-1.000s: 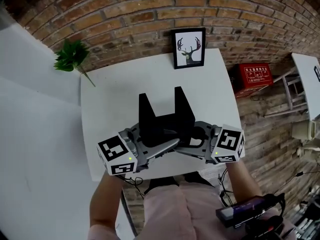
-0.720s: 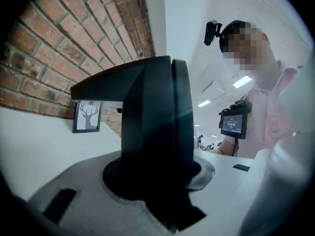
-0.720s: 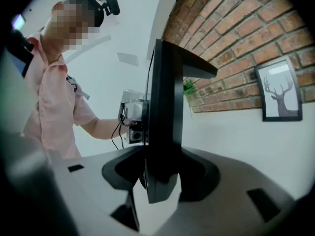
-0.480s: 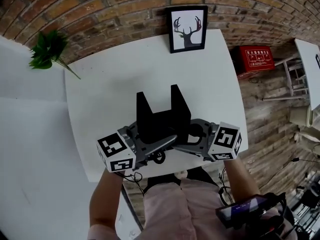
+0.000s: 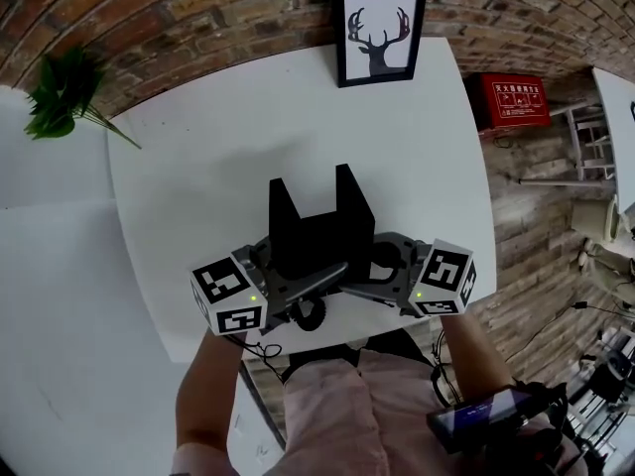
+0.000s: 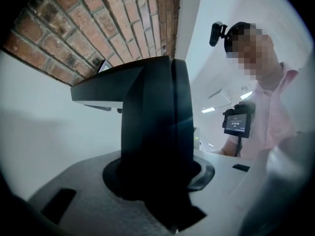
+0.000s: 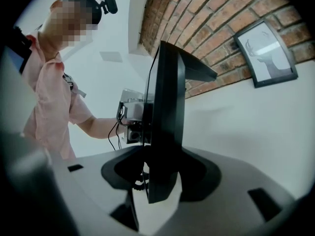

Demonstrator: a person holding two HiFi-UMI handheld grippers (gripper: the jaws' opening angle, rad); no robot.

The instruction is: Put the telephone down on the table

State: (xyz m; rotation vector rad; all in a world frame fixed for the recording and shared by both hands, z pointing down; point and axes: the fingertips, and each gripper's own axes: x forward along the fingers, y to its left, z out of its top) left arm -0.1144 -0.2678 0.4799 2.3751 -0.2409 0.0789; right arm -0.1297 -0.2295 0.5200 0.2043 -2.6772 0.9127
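The telephone (image 5: 317, 231) is a black body with two upright prongs, held between both grippers above the near part of the white table (image 5: 198, 186). My left gripper (image 5: 316, 284) is shut on its left side, and the dark body (image 6: 152, 132) fills the space between the jaws. My right gripper (image 5: 369, 284) grips the right side. Its jaws are opening, with the thin black edge (image 7: 165, 122) still between the pads. I cannot tell whether the telephone's underside touches the table.
A framed deer picture (image 5: 377, 33) leans on the brick wall at the table's far edge. A green plant (image 5: 60, 97) hangs over the far left corner. A red box (image 5: 516, 102) stands on the floor to the right. The person stands at the near edge.
Both grippers have come down toward the table with the telephone between them. The table now looks larger and closer under it.
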